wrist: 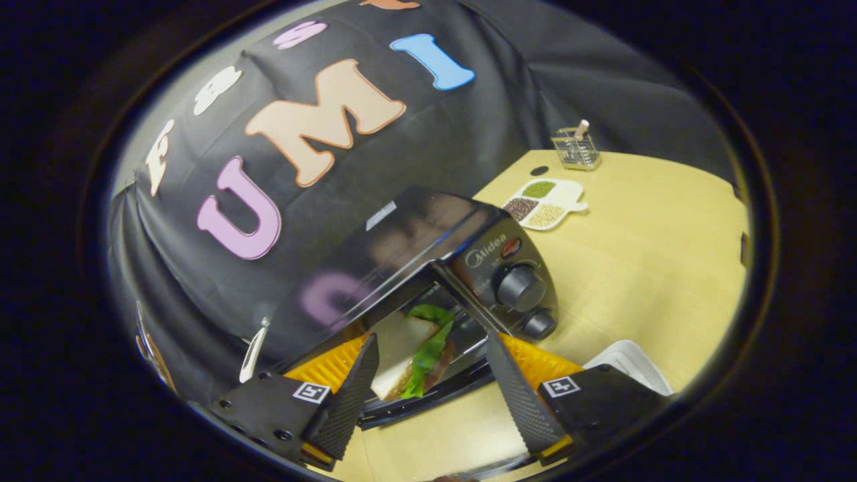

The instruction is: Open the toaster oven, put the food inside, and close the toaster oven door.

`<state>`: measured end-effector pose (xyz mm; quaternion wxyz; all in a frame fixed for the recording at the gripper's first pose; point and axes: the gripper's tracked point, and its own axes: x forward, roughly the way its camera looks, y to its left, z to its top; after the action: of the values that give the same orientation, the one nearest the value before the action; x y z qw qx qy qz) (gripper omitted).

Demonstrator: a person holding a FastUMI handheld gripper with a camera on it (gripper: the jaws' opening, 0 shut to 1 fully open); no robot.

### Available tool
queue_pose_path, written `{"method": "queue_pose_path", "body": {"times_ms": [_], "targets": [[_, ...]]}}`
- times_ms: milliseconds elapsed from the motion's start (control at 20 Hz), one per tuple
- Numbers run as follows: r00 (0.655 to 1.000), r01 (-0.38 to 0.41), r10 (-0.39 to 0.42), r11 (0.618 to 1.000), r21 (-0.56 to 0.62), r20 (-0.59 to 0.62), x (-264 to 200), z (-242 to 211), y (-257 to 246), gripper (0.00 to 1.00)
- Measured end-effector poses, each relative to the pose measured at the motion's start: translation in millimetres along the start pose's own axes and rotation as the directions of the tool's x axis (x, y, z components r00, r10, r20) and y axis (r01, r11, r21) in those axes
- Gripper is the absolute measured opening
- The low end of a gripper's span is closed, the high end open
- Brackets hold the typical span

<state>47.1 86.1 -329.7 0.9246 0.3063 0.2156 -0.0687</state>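
Observation:
A black toaster oven (492, 251) stands tilted on the wooden table, two knobs (521, 286) on its right panel. Its door (428, 400) hangs open and down just ahead of my fingers. A sandwich (400, 345) of white bread with green lettuce lies inside the oven cavity on the rack. My gripper (428, 345) is open in front of the cavity, its two fingertips either side of the sandwich. The left finger (355, 381) is close by the bread's edge. The right finger (515, 388) stands apart from it.
A white tray (629, 365) sits on the table (643, 281) just right of my right finger. Farther back are a white divided dish of beans and grains (543, 203) and a small wire basket (576, 148). The black cloth wall rises behind the oven.

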Motion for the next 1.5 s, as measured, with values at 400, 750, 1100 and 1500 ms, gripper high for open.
{"method": "queue_pose_path", "body": {"times_ms": [400, 750, 1100, 1500], "targets": [[0.969, -0.098, 0.032, 0.96, -0.263, -0.243, -86, -38, -8, 1.0], [0.882, -0.12, -0.069, 0.924, -0.362, -0.467, -122, -112, -58, 0.99], [0.831, -0.103, -0.156, 0.901, -0.422, -0.535, -103, -143, -88, 0.99], [0.833, -0.116, -0.084, 0.94, -0.32, -0.547, -82, -147, -83, 0.99]]}}
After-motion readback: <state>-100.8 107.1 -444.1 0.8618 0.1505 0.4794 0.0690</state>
